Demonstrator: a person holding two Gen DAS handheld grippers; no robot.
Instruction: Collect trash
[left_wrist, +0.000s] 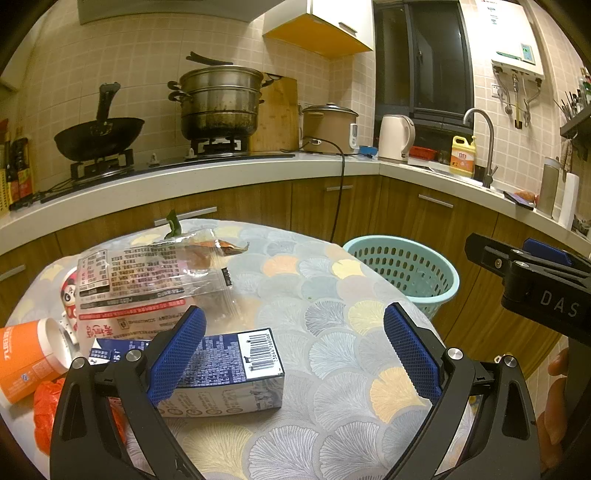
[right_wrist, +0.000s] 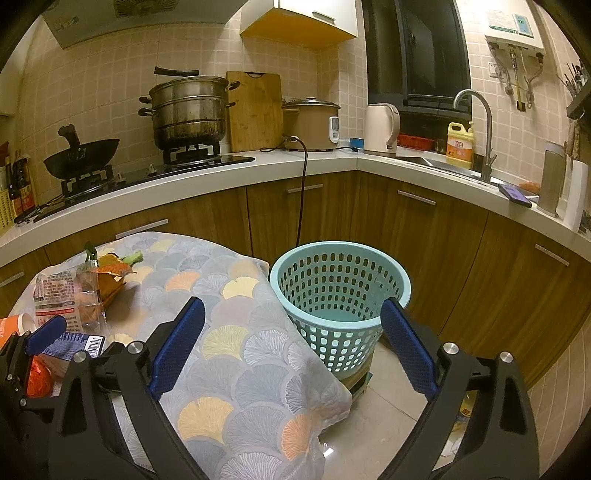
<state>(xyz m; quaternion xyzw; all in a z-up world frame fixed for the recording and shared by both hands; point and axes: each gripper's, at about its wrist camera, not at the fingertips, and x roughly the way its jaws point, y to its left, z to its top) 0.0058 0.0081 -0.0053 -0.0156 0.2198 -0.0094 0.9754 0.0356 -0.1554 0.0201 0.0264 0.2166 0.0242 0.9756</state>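
Between the spread blue pads of the left gripper (left_wrist: 291, 354) lies bare tablecloth; its jaws stand wide apart, holding nothing, with the blue milk carton (left_wrist: 236, 369) lying just behind its left pad. Beyond the carton, toward the table's (left_wrist: 332, 295) left edge, sit a clear printed wrapper (left_wrist: 147, 280), an orange cup (left_wrist: 26, 358) on its side and crumpled orange plastic (left_wrist: 46, 410). Off the table's right edge, the right gripper (right_wrist: 291, 350) hangs open and empty, near the teal basket (right_wrist: 340, 295) on the floor.

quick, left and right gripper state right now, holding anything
Left gripper: open, holding nothing; the milk carton lies beside its left pad.
Right gripper: open, empty.
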